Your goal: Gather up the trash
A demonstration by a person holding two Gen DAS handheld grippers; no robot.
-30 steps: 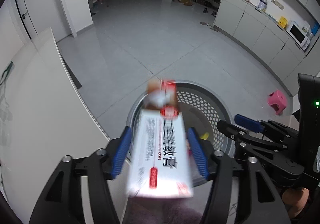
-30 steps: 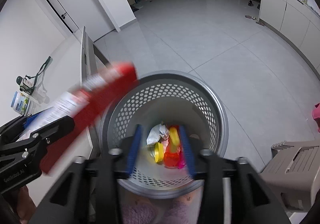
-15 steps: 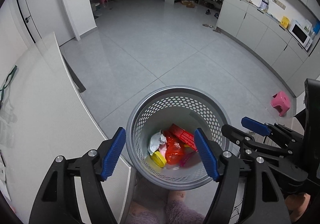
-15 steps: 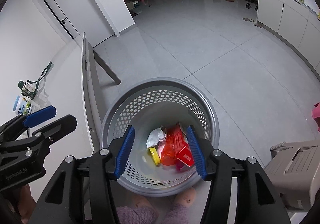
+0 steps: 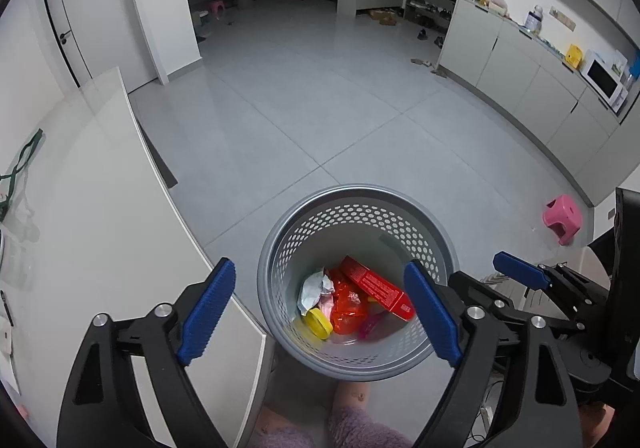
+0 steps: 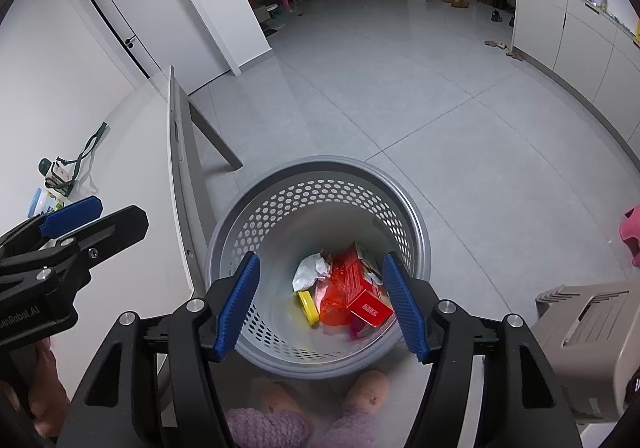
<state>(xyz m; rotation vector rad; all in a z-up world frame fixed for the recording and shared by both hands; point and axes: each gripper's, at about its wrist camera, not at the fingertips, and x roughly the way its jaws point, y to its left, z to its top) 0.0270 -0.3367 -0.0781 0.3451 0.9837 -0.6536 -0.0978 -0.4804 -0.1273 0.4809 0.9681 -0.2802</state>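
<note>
A grey perforated bin (image 5: 304,224) stands on the floor beside the white table; it also shows in the right wrist view (image 6: 256,208). Inside lie a red toothpaste box (image 5: 378,288) (image 6: 362,290), an orange wrapper (image 5: 346,302), crumpled white paper (image 5: 314,288) and a yellow lid (image 5: 318,322). My left gripper (image 5: 320,308) is open and empty above the bin. My right gripper (image 6: 320,306) is open and empty above the bin too. The right gripper shows at the right of the left wrist view (image 5: 516,274), the left gripper at the left of the right wrist view (image 6: 76,214).
The white table (image 5: 100,208) runs along the left, with small items (image 6: 56,172) at its far side. A beige stool (image 6: 592,332) stands right of the bin, a pink stool (image 5: 562,218) farther right. Cabinets line the right wall. My slippered feet (image 6: 320,408) are below the bin.
One second ago my left gripper held the toothpaste box over the bin. The jaws opened and the box fell into the bin, where it now lies. Both grippers have lifted slightly.
</note>
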